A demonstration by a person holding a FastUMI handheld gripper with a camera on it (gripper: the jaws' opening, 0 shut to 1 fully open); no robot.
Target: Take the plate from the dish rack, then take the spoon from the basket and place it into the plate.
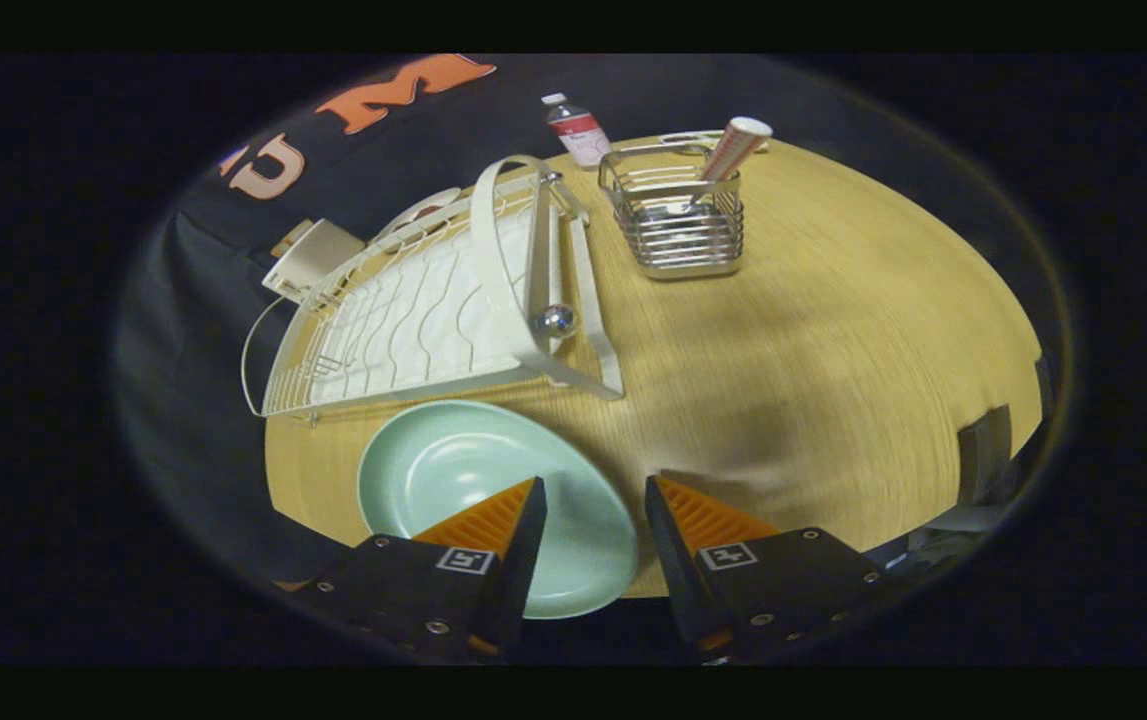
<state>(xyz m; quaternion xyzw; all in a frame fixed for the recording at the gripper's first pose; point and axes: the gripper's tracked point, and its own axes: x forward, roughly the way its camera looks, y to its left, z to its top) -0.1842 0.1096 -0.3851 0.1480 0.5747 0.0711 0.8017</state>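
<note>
With the plate (pixel 453 480) lying flat on the wooden table (pixel 813 340), just in front of the dish rack (pixel 413 310), the first part of the task appears complete and the spoon stage is judged to be next. The gripper (pixel 593 510) hovers above the near edge of the table with its two fingers apart and nothing between them; the left finger overlaps the near right part of the plate in this view, and the right finger sits over bare wood beside the plate.

The spoon (pixel 728 152) stands in the wire basket (pixel 675 225), well beyond the fingers and somewhat to their right, on the far side of the table. Its pale handle rises out of the basket and leans to the right, so its long axis runs steeply upward, not flat. A small bottle (pixel 576 128) stands just beyond the basket on its left.

The coming move turns on this relation: the gripper must travel forward and rightward, past the rack's corner, then align the open fingers on either side of the tilted handle above the basket rim
</note>
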